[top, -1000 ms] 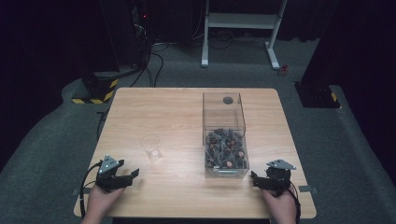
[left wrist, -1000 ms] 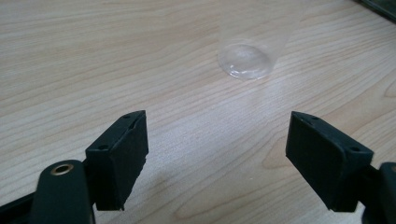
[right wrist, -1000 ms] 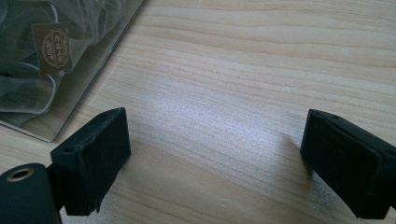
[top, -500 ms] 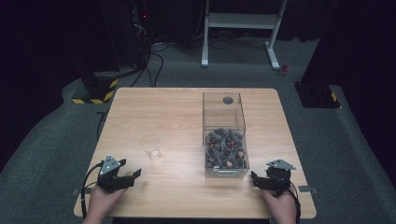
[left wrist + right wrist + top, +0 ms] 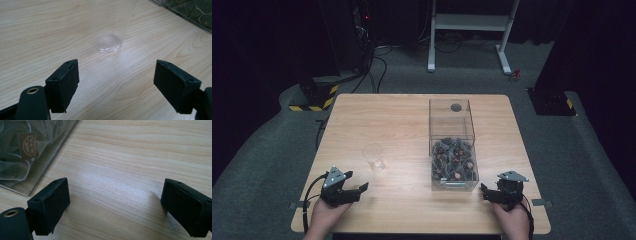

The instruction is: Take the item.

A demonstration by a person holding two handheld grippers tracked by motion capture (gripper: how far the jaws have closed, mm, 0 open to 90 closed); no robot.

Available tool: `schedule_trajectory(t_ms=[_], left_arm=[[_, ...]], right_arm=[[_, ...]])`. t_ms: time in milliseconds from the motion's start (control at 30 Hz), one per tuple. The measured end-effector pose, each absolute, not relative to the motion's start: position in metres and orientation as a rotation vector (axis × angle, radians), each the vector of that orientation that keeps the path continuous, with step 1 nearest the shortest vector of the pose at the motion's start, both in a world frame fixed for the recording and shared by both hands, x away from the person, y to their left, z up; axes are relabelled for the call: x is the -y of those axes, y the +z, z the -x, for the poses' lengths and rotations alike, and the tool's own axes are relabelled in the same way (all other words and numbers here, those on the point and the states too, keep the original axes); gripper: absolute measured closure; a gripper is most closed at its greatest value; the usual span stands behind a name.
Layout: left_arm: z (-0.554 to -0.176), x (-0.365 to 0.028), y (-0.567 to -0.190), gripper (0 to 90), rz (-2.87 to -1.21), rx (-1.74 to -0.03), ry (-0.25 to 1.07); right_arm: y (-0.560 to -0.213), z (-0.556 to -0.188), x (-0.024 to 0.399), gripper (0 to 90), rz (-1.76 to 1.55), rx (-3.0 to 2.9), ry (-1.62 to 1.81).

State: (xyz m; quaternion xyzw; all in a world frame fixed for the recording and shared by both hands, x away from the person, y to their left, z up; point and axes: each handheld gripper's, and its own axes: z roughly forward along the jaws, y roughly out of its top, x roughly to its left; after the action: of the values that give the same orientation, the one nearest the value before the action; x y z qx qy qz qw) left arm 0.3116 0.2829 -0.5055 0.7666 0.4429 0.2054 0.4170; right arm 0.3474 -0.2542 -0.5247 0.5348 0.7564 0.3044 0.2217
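A clear plastic cup (image 5: 374, 157) stands upright and empty on the wooden table (image 5: 387, 120), left of centre. My left gripper (image 5: 361, 191) rests near the front left edge, just short of the cup, jaws open. In the left gripper view the cup (image 5: 110, 27) stands ahead of the gripper (image 5: 116, 82), beyond the wide gap. A clear box (image 5: 452, 150) at centre right holds several small dark wrapped pieces (image 5: 454, 160). My right gripper (image 5: 485, 192) lies at the front right, open, pointing toward the box's near right corner. In the right gripper view the gripper (image 5: 115, 207) has bare wood between its jaws.
The box corner (image 5: 190, 12) lies to the right of the cup. The box wall with netted sachets (image 5: 30, 147) is to the left of my right gripper. Dark floor, cables and a white stand base (image 5: 467, 30) lie beyond the table's far edge.
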Motion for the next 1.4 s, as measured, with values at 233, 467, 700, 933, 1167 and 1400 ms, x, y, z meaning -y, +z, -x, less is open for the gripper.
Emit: schedule_trajectory(t_ms=[233, 467, 700, 933, 1167, 1400], left_arm=[[-0.313, -0.278, -0.504, 20.6, -1.917, -1.112, 0.488], [-0.315, -0.274, -0.498, 20.8, -1.951, -1.081, 0.487], [-0.313, -0.270, -0.492, 20.9, -1.931, -1.071, 0.504], [-0.311, -0.263, -0.490, 20.6, -1.918, -1.061, 0.495], [-0.310, -0.254, -0.487, 20.4, -1.935, -1.031, 0.501], [-0.311, -0.249, -0.487, 20.4, -1.939, -1.017, 0.496]], right_arm=[[-0.525, -0.347, 0.254, 8.3, -1.478, -2.092, 0.840], [-0.525, -0.347, 0.254, 8.3, -1.478, -2.092, 0.840], [-0.525, -0.347, 0.255, 8.3, -1.477, -2.095, 0.841], [-0.524, -0.348, 0.255, 8.3, -1.467, -2.105, 0.843], [-0.523, -0.347, 0.255, 8.4, -1.472, -2.117, 0.832], [-0.524, -0.344, 0.258, 8.5, -1.453, -2.128, 0.846]])
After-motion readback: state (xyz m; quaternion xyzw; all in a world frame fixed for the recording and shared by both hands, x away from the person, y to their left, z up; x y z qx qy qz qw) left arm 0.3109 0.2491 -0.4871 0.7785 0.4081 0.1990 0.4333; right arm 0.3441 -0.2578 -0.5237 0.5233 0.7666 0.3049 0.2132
